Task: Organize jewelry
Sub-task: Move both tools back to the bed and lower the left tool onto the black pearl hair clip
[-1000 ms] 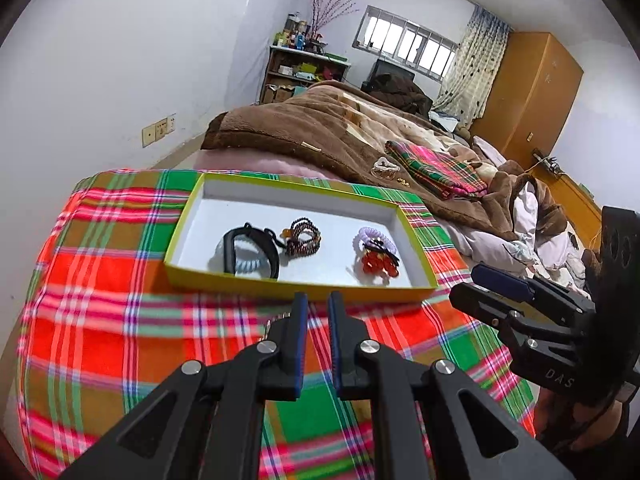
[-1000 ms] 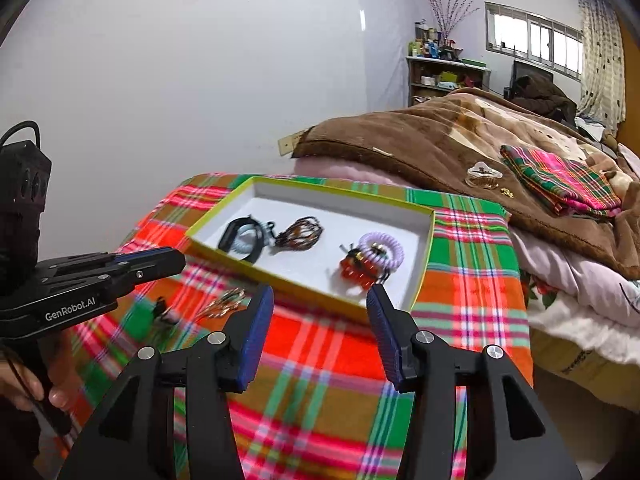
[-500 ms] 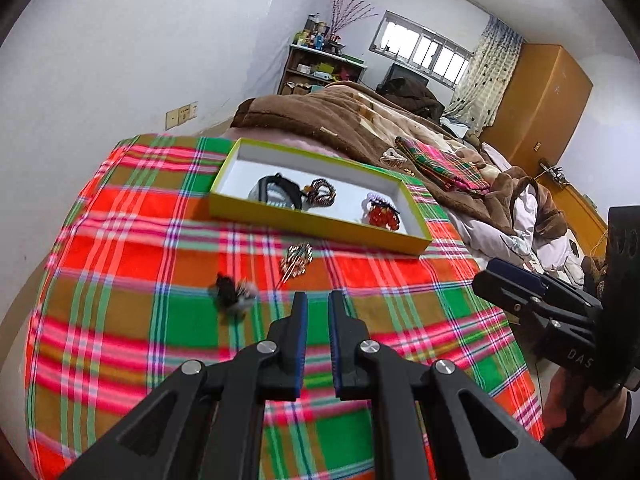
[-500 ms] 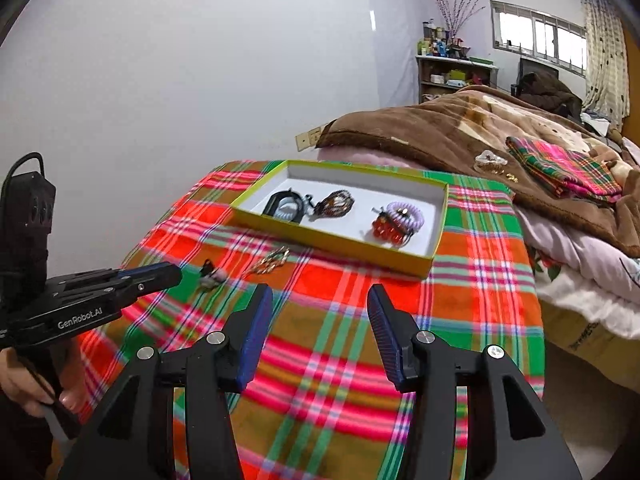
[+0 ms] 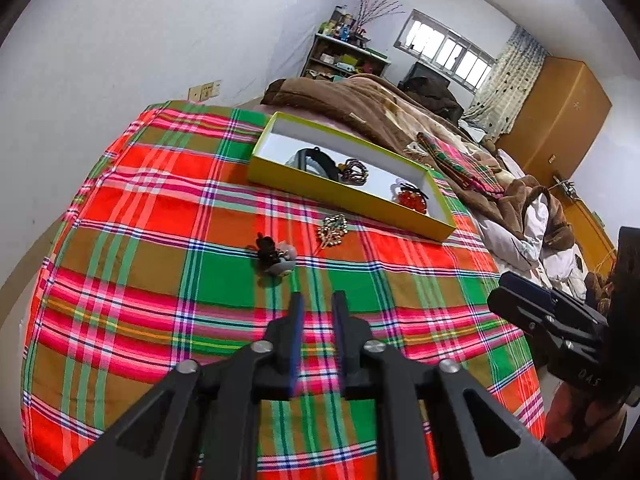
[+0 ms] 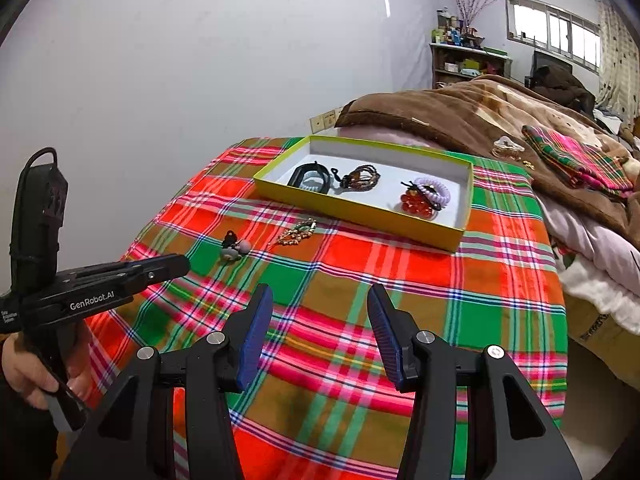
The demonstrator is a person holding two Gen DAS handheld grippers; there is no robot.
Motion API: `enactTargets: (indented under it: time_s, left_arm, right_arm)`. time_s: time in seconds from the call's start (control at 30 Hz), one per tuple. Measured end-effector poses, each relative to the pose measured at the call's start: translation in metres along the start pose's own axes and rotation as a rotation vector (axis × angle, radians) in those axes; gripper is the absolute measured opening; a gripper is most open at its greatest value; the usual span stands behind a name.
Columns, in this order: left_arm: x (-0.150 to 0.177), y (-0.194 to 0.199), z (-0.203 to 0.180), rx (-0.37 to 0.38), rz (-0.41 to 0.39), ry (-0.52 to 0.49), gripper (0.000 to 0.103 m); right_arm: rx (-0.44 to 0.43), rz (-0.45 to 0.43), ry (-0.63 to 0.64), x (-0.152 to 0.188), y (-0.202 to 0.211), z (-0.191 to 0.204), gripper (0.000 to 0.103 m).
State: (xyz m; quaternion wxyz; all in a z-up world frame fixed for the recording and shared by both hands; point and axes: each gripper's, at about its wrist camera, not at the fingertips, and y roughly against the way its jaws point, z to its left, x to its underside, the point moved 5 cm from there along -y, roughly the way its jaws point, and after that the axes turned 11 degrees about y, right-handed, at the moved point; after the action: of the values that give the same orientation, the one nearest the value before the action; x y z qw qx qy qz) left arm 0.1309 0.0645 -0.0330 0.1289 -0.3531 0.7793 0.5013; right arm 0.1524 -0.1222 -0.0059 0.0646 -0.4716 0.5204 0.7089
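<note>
- The left gripper (image 5: pixel 317 300) is opening its jaws, with nothing between them; a narrow gap is showing where a second ago they were nearly closed.
- It is pulling back from the tray (image 5: pixel 344 196), which filled its view a second ago and is now lying far off, toward the far edge of the plaid cloth (image 5: pixel 160 208).
- The right gripper (image 6: pixel 320 300) is hanging released and empty, its jaws as wide as before; it is backing off too.
- The pull-back is bringing two loose pieces into the left view: a gold piece (image 5: pixel 332 231) just short of the tray's near wall, and a black-and-grey piece (image 5: pixel 274 256) beside it, nearer the grippers.
- The band (image 6: pixel 311 178), beads (image 6: pixel 362 177) and red beads (image 6: pixel 416 203) are lying in the tray.
- Judged from this, the left gripper is preparing to pick up a loose piece; two pieces are awaiting the tray.
</note>
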Motion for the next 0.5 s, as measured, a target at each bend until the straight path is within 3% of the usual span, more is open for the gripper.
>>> enactTargets:
  time_s: [0.13,0.5]
  left_arm:
    - [-0.005,-0.007,0.006,-0.005,0.005,0.021,0.03]
    - [-0.017,-0.048,0.017,-0.023,0.051,0.063,0.031]
  right_arm:
    - [-0.008,0.009,-0.004,-0.003,-0.011,0.003,0.05]
    - [-0.009,0.03,-0.039,-0.011,-0.038,-0.008,0.05]
